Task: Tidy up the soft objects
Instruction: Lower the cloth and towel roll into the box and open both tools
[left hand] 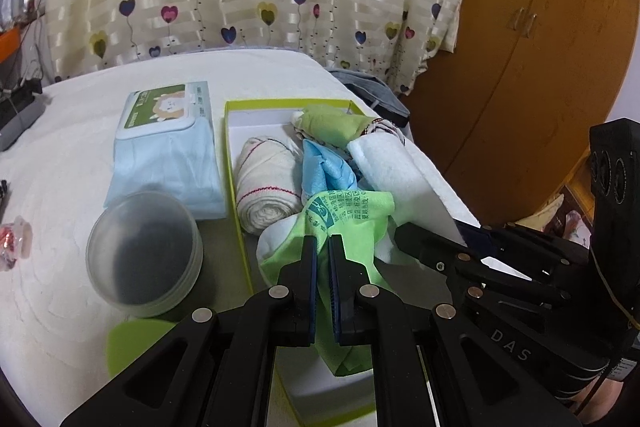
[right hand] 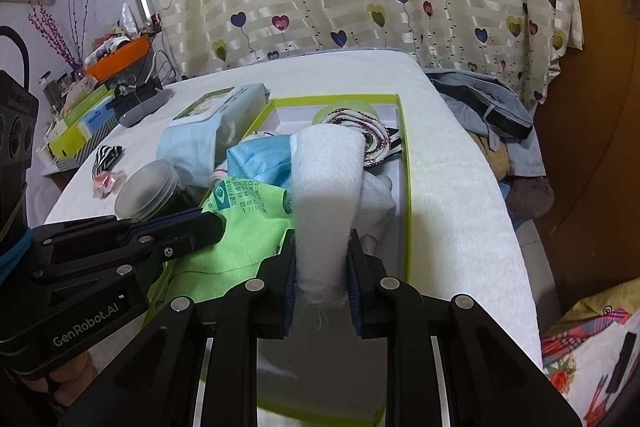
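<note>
Left wrist view: the left gripper point(left hand: 323, 247) is clenched on a green printed cloth point(left hand: 344, 215), its two pads pinching a fold of it at 6 o'clock, over the near end of the green-rimmed box point(left hand: 236, 187). Inside the box a cream rolled towel point(left hand: 268, 183) lies against the left wall, a blue cloth point(left hand: 328, 167) sits at centre, and a white felt strip point(left hand: 400, 175) runs toward 4 o'clock over the right rim. A wipes pack point(left hand: 168, 143) lies just beside the box's left wall at 10 o'clock; a round lidded jar point(left hand: 144, 255) stands near the box at 8 o'clock. The white table point(left hand: 60, 131) shows bare surface at 9 o'clock. Right wrist view: the right gripper point(right hand: 322, 267) grasps the white felt strip point(right hand: 326, 187) upright between its pads. The box's right rim point(right hand: 408, 195) runs at 1 o'clock, with bare table beyond it toward 3 o'clock. The left gripper point(right hand: 208, 223) enters from 9 o'clock, on the green printed cloth point(right hand: 248, 227).
</note>
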Tool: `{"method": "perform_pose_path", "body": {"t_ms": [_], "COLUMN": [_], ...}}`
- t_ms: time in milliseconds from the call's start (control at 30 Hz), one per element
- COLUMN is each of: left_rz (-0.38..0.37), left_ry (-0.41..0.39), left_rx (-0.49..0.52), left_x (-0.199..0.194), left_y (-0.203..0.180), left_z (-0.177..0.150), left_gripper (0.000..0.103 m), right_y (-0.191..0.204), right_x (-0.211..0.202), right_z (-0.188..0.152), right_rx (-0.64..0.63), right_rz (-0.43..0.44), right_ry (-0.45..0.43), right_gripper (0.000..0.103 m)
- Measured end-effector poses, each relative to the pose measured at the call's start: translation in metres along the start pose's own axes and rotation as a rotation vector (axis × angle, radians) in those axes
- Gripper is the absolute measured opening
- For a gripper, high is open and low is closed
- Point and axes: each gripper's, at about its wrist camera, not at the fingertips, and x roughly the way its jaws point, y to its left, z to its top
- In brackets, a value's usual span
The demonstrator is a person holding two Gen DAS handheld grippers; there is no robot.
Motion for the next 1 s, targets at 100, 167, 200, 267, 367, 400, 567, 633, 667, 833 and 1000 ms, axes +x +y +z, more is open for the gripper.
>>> {"method": "perform_pose_path", "body": {"t_ms": [100, 167, 200, 267, 367, 400, 567, 633, 667, 833, 1000], "left_rz": [-0.003, -0.006, -0.007, -0.008, -0.020, -0.024, -0.040, -0.042, -0.044, -0.057, -0.075], "left_ry": [0.000, 0.003, 0.003, 0.004, 0.003, 0.002, -0.025, -0.036, -0.040, -0.069, -0.098], "left_rx": [-0.003, -0.004, -0.007, -0.007, -0.011, -0.012, -0.002, 0.002, 0.005, 0.018, 0.028], "left_x": [0.001, 0.001, 0.001, 0.001, -0.003, -0.004, -0.019, -0.024, -0.027, -0.043, -0.060], "left_y": [0.000, 0.000, 0.000, 0.000, -0.002, -0.001, -0.004, -0.005, -0.005, -0.008, -0.009], "left_z": [0.001, 0.002, 0.002, 0.002, 0.002, 0.001, -0.003, -0.005, -0.006, -0.010, -0.013], "left_gripper": [0.006, 0.006, 0.006, 0.006, 0.012, 0.015, 0.021, 0.022, 0.022, 0.023, 0.025], "right_y": [-0.001, 0.000, 0.000, 0.002, 0.004, 0.005, 0.010, 0.011, 0.011, 0.016, 0.021], "right_x": [-0.001, -0.004, -0.005, -0.010, -0.018, -0.020, -0.034, -0.040, -0.042, -0.055, -0.067], "right_z": [0.000, -0.003, -0.004, -0.007, -0.010, -0.010, -0.012, -0.013, -0.013, -0.015, -0.016], "right_rx": [0.007, 0.000, -0.003, -0.006, -0.013, -0.016, -0.025, -0.022, -0.021, -0.020, -0.020], "right_rz": [-0.004, -0.013, -0.017, -0.024, -0.026, -0.028, -0.037, -0.041, -0.043, -0.053, -0.064], "right_ry": [0.000, 0.000, 0.000, -0.007, -0.018, -0.021, -0.047, -0.057, -0.061, -0.085, -0.110], "right_gripper": [0.027, 0.029, 0.034, 0.042, 0.043, 0.043, 0.043, 0.043, 0.043, 0.043, 0.043]}}
